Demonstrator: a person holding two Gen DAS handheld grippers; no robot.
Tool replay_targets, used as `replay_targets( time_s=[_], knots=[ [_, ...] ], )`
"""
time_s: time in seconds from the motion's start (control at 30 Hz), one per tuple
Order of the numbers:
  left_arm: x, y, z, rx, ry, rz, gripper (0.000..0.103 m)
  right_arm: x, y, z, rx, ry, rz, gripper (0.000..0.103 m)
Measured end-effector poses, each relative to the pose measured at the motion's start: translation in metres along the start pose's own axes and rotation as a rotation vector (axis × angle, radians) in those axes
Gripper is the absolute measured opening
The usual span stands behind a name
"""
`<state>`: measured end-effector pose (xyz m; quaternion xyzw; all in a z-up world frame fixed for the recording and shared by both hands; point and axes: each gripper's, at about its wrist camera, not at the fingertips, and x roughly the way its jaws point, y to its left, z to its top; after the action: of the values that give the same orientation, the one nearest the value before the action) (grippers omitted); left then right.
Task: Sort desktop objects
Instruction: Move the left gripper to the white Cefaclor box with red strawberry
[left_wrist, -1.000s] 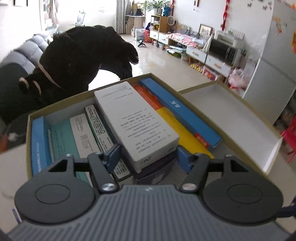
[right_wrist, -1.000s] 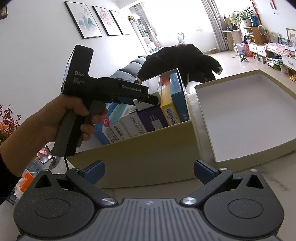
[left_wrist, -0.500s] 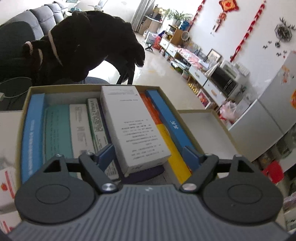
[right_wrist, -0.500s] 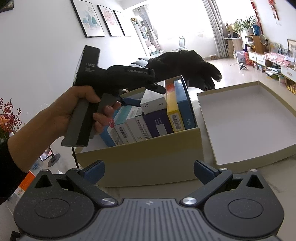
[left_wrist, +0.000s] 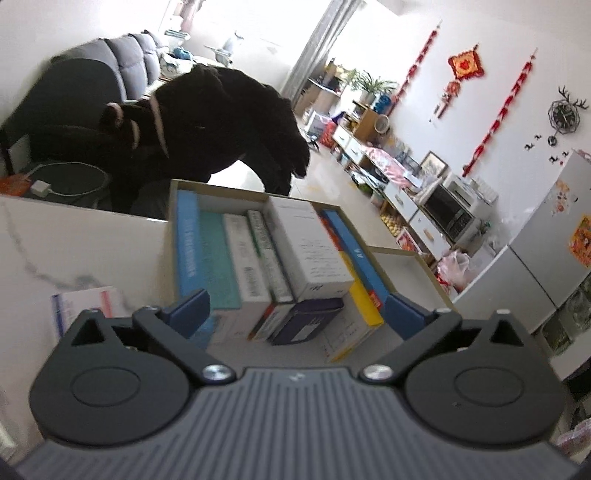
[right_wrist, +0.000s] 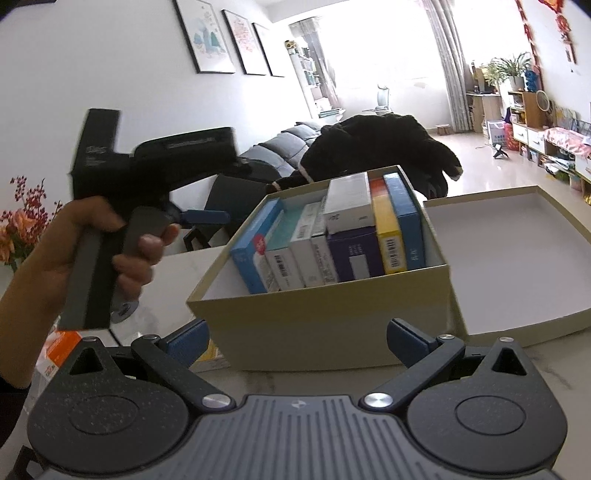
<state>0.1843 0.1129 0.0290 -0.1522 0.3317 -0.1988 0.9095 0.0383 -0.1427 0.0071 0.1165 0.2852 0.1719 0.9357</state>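
left gripper (left_wrist: 295, 310) open and empty, near a flat white-and-pink carton (left_wrist: 83, 304) lying on the marble surface (left_wrist: 74, 243) left of the beige cardboard box (right_wrist: 325, 310); right gripper (right_wrist: 297, 341) open, farther off.

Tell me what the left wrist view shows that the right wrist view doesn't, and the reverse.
Only the left wrist view shows the red-and-white carton lying on the table left of the box, plus the fridge.

Only the right wrist view shows the hand holding the left gripper, the orange pack and the wall pictures.

Both show the box packed with cartons, the white carton on top, the lid beside it and the black coat behind.
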Motion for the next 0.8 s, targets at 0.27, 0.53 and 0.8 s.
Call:
replay_targets(
  time_s=[0.27, 0.53, 0.8],
  knots=[
    [-0.038, 0.039, -0.031, -0.032, -0.036, 0.097, 0.103, 0.004, 0.022, -0.01, -0.02, 0.021, 0.016, 0.103],
    [-0.077, 0.085, -0.07, -0.08, -0.08, 0.204, 0.103, 0.027, 0.047, -0.025, -0.035, 0.076, 0.044, 0.103],
    [-0.101, 0.127, -0.1, -0.135, -0.093, 0.295, 0.103, 0.065, 0.083, -0.045, -0.088, 0.163, 0.099, 0.102]
  ],
)
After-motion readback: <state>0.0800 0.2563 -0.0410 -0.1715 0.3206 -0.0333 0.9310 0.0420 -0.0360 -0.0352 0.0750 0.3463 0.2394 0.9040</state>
